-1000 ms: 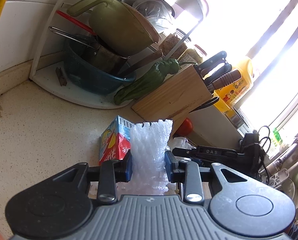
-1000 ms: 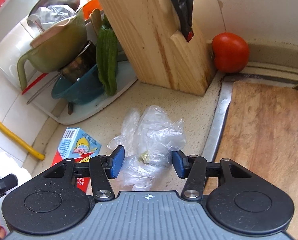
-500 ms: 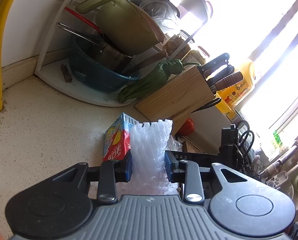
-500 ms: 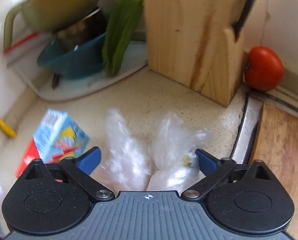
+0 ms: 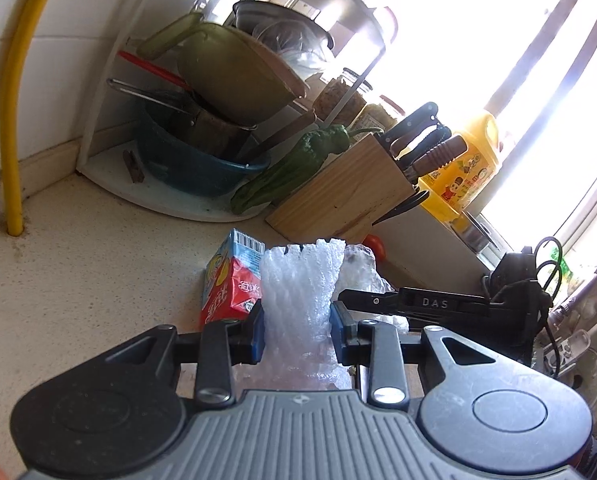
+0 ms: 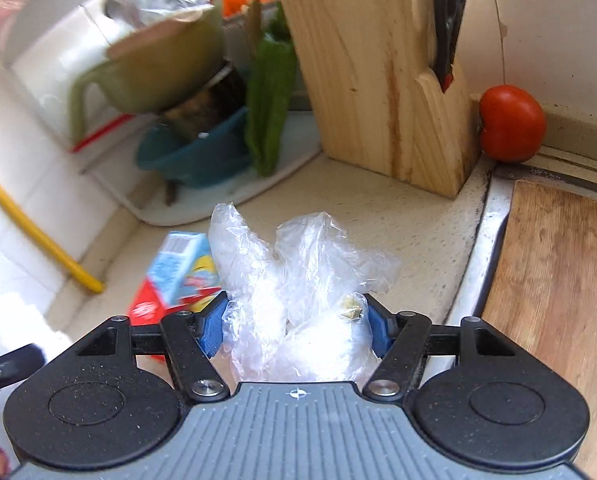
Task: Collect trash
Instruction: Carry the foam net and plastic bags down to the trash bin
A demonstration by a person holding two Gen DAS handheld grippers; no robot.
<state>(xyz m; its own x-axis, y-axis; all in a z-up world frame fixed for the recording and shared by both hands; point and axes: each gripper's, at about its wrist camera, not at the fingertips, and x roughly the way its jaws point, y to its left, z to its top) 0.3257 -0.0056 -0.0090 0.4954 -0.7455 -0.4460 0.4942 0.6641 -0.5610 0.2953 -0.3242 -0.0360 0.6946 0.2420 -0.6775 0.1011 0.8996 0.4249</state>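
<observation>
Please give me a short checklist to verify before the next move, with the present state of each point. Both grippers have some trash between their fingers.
1. Left gripper grips the white foam net: ok, pads press on both sides.
2. Right gripper grips the clear plastic bag: not ok yet, the jaws are closing, the bag sits between them.
3. Bag clear of the knife block and tomato: ok, apart.
4. Drink carton collected: not ok, it lies on the countertop.
5. Trash bin located: cannot tell, none in view.
</observation>
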